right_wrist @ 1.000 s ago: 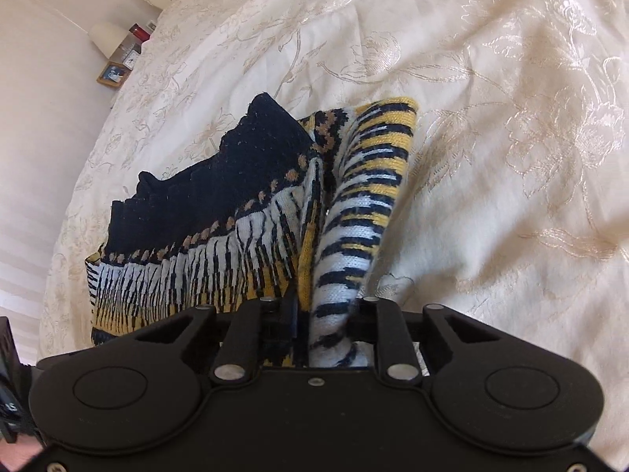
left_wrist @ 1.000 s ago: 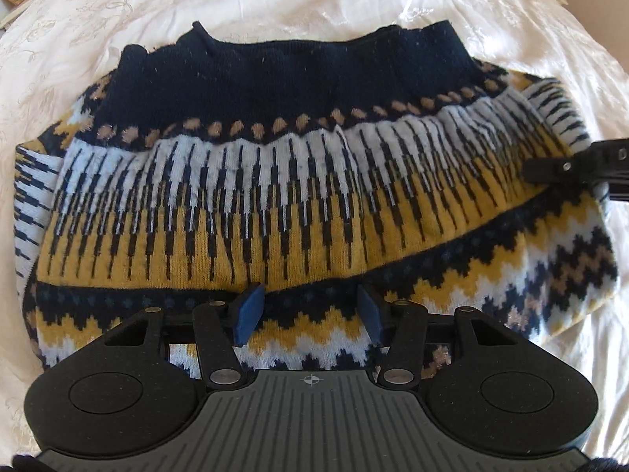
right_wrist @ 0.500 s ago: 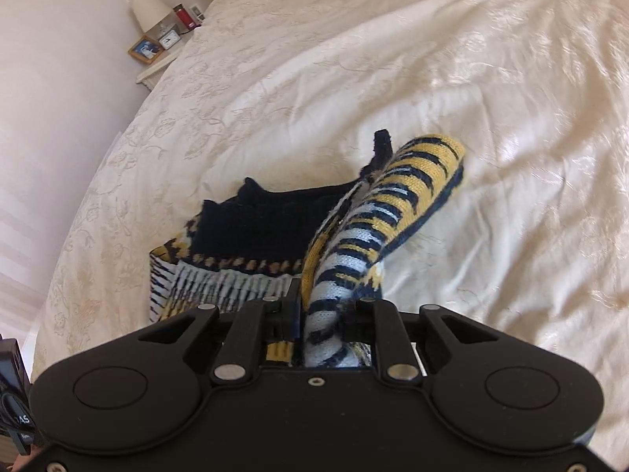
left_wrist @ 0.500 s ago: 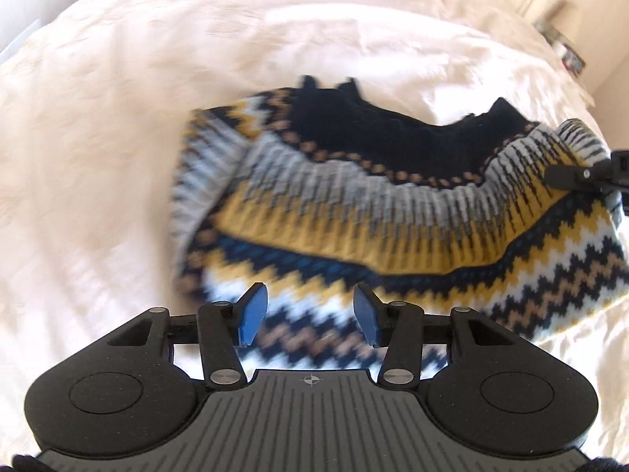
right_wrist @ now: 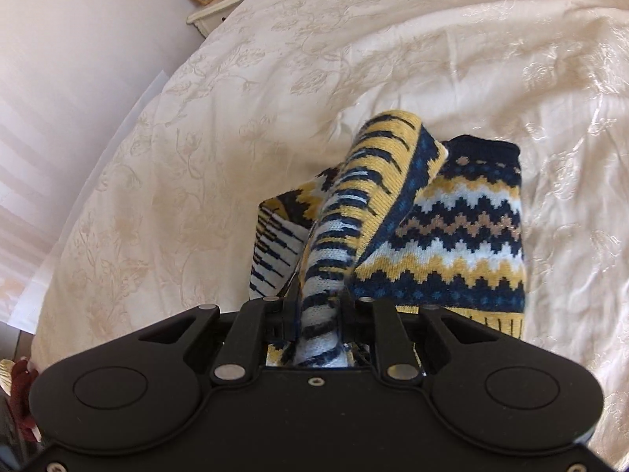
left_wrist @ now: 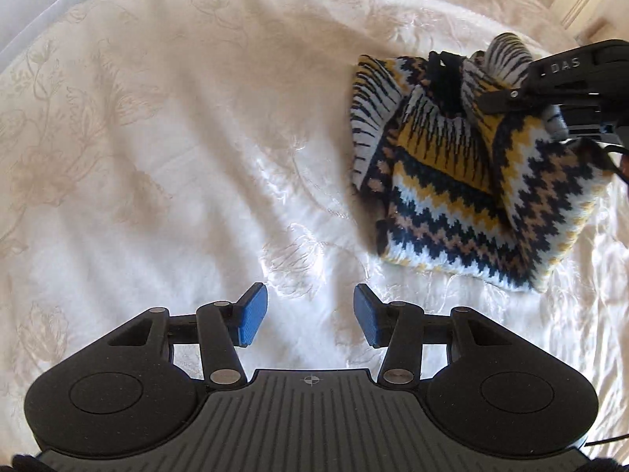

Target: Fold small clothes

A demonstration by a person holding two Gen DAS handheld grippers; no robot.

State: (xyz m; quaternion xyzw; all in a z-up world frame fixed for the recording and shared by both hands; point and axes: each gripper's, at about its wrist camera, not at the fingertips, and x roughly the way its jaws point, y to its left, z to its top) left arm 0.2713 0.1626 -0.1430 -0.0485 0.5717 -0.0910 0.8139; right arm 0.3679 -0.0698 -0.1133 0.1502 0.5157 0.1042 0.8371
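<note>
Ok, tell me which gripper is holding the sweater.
The right gripper: shut on a fold of the sweater. The left gripper is open, empty, over the bedspread.

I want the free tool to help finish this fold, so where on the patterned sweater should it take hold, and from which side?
Probably the zigzag hem corner of the sweater nearest the open left tool. It lies flat on the bedspread with bare cloth before it, so slide in low from the left tool's side. The right tool already pinches the raised striped fold.
</note>
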